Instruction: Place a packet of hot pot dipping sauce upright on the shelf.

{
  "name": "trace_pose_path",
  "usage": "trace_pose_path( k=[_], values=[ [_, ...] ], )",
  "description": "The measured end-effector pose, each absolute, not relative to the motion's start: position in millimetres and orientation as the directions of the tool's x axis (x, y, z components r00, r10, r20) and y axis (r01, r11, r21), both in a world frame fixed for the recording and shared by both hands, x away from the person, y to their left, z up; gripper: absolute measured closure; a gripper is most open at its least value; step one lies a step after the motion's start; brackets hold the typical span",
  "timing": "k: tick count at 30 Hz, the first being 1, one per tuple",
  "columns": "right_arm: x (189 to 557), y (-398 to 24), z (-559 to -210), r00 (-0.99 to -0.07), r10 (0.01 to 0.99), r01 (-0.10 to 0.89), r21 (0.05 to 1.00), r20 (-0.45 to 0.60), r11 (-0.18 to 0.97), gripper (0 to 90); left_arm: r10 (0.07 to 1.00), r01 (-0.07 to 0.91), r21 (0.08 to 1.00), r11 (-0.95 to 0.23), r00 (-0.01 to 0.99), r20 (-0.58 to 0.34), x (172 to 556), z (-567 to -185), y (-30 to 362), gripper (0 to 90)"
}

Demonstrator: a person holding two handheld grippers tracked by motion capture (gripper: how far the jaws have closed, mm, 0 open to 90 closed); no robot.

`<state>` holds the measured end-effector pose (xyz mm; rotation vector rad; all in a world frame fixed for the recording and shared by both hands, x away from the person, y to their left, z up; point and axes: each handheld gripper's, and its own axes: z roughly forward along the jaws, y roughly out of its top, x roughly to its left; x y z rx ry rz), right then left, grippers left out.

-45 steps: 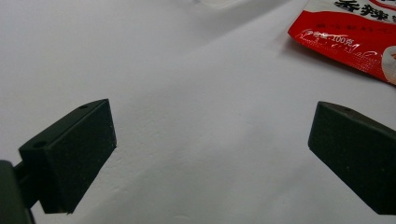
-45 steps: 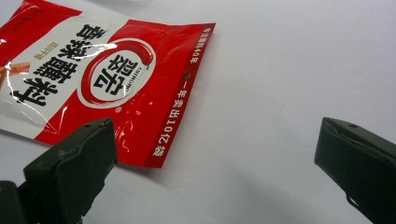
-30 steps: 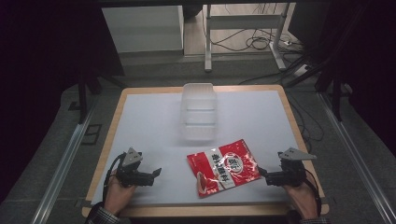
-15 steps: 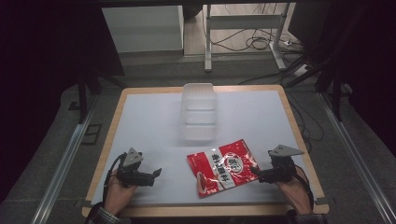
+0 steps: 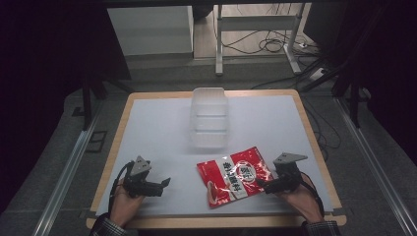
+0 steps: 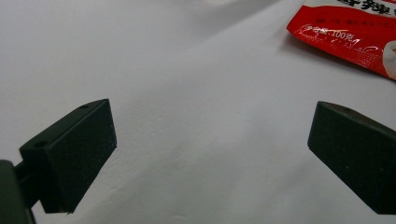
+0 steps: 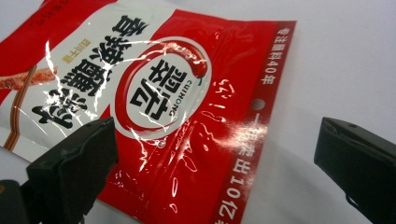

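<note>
Near the front edge of the bench [image 5: 147, 132] I hold both claws low. My right claw [image 5: 263, 185] is spread wide and pinching nothing, its tip at the right-hand short edge of the red sauce packet [image 5: 236, 176]; in the right gripper view that sealed edge with its small hang hole lies between my two jaws, so the packet lies straight ahead of this claw. The packet rests flat on the bench toward its front right, its long axis slanting from the front edge up toward the right side. My left claw [image 5: 157, 186] is also spread and empty, well apart from the packet, which lies off to its right, just a red corner [image 6: 348, 35] in the left gripper view. The right hand is plainly nearer, so I judge the grasp is its job. Farther back, at the middle of the bench toward the far edge, stands a clear plastic container [image 5: 210, 115], probably where the packet belongs.
</note>
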<state>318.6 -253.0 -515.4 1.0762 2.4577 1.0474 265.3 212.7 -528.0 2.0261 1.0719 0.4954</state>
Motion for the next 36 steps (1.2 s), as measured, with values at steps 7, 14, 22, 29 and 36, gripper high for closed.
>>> trace_pose_path(
  k=[7,14,22,29,36],
  values=[
    [326,-248,-521,-0.697,0.714,0.565,0.667,0.071,0.486,3.6,0.821,0.521,0.779,-0.35,0.571,-0.013,265,-528,212,1.2],
    [333,-249,-522,-0.706,0.696,0.581,0.668,0.13,0.464,13.4,0.82,0.522,0.776,-0.354,0.572,-0.01,265,-529,211,1.3],
    [338,-248,-521,-0.719,0.664,0.597,0.671,0.204,0.44,24.7,0.82,0.523,0.773,-0.359,0.572,-0.005,265,-529,211,1.4],
    [341,-238,-516,-0.748,0.626,0.575,0.685,0.219,0.448,36.2,0.819,0.523,0.771,-0.364,0.573,-0.002,265,-529,210,1.4],
    [348,-227,-513,-0.772,0.595,0.56,0.685,0.225,0.467,44.0,0.817,0.523,0.766,-0.373,0.576,0.005,266,-529,209,1.5]
  ],
)
